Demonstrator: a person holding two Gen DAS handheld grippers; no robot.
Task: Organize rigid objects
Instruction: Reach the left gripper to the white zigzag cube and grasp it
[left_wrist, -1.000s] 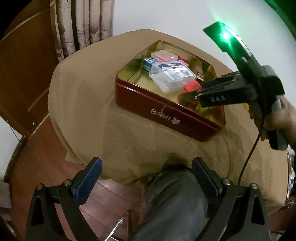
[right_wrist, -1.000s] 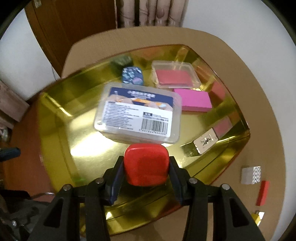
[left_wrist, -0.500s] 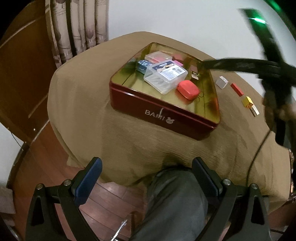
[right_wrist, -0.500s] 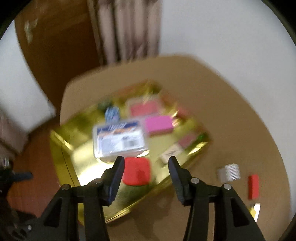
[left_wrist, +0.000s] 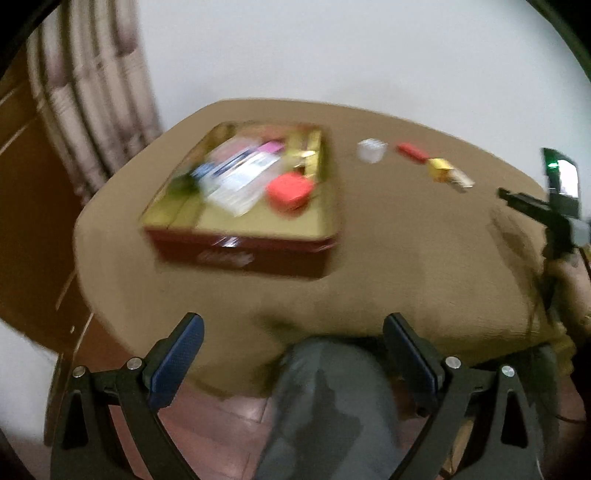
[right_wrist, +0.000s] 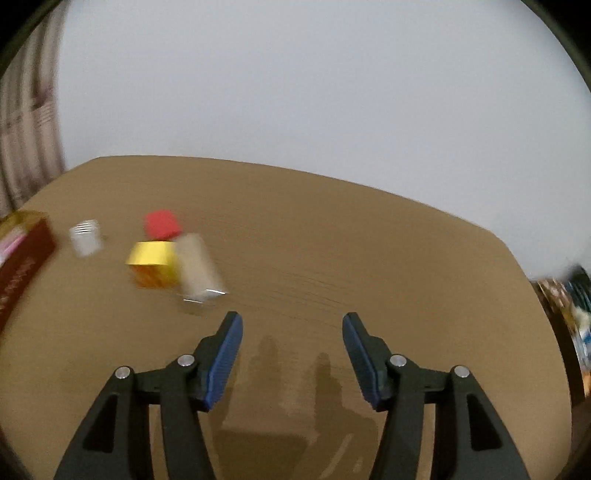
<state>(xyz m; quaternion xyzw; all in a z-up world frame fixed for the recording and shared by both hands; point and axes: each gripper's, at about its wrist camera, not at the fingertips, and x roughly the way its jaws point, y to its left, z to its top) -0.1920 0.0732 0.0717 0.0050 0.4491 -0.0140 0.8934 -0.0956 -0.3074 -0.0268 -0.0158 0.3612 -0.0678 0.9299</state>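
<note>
A red tin with a gold inside (left_wrist: 243, 254) sits on the brown-clothed table (left_wrist: 406, 240). It holds a red case (left_wrist: 290, 190), a clear labelled box (left_wrist: 240, 177) and pink items. Loose on the cloth to its right lie a white striped block (right_wrist: 85, 237), a red block (right_wrist: 162, 223), a gold box (right_wrist: 153, 263) and a pale box (right_wrist: 199, 266). My right gripper (right_wrist: 291, 326) is open and empty, low over the cloth to the right of these pieces. My left gripper (left_wrist: 293, 332) is open and empty, held off the table's near edge.
The tin's corner shows at the left edge of the right wrist view (right_wrist: 22, 247). A grey-trousered knee (left_wrist: 325, 406) is under the left gripper. A curtain (left_wrist: 92, 110) and wooden door (left_wrist: 26, 192) stand left. Clutter (right_wrist: 565, 302) lies past the table's right edge.
My right gripper let go of the red case in the tin, opened, and swung right toward the loose blocks. My left gripper's view turned to the right.
</note>
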